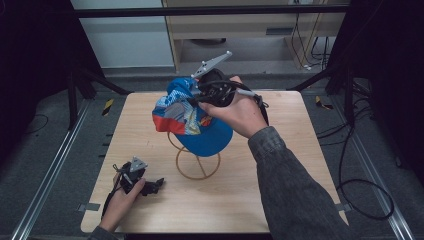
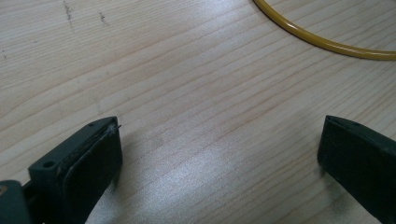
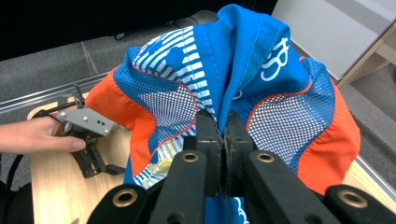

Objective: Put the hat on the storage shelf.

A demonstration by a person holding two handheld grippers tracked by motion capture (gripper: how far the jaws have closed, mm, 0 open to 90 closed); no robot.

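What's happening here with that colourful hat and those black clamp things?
A person holds a two-jaw tool in each hand. The right gripper is pinched shut on the crown of a blue, orange and white fabric cap, held over a yellow wire stand on the light wooden table. The left gripper rests open on the table near the stand's ring base, holding nothing.

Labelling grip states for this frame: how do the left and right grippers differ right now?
The left gripper has its jaws wide apart over bare table; the right gripper is pinched shut on the cap.
The left sits low at the table's near edge; the right is raised above the yellow wire stand, lifting the cap's fabric.
Both are hand-held, with black jaws.
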